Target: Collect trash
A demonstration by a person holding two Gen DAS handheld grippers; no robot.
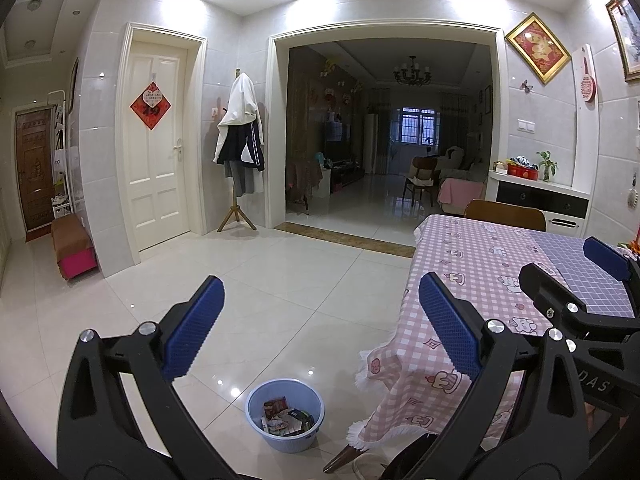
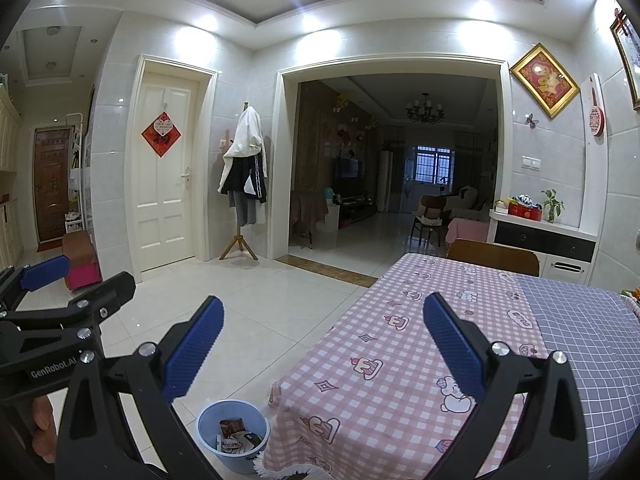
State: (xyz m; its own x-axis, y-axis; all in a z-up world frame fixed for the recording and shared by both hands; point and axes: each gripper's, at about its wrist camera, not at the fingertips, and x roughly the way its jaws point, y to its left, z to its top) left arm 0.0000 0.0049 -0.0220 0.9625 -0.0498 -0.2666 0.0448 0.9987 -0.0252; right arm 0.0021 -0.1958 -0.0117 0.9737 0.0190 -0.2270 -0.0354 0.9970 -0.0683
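Note:
A light blue plastic bin (image 1: 289, 442) stands on the white tiled floor beside the table's near corner, holding several wrappers and papers (image 1: 286, 416). My left gripper (image 1: 320, 322) hangs open above it with nothing between its blue pads. My right gripper (image 2: 322, 342) is open too and holds nothing, over the floor and the edge of the pink checked tablecloth (image 2: 400, 320). The bin (image 2: 236, 462) and its trash (image 2: 236, 434) sit low between its fingers. Each view shows the other gripper from the side: the right gripper (image 1: 576, 270) over the table, the left gripper (image 2: 76, 278) at the left.
A blue checked cloth (image 2: 592, 332) covers the table's right part. A wooden chair (image 1: 504, 214) stands behind the table, with a sideboard (image 1: 540, 196) further back. A coat stand (image 1: 240, 140), a white door (image 1: 154, 144) and a pink stool (image 1: 74, 246) line the left wall.

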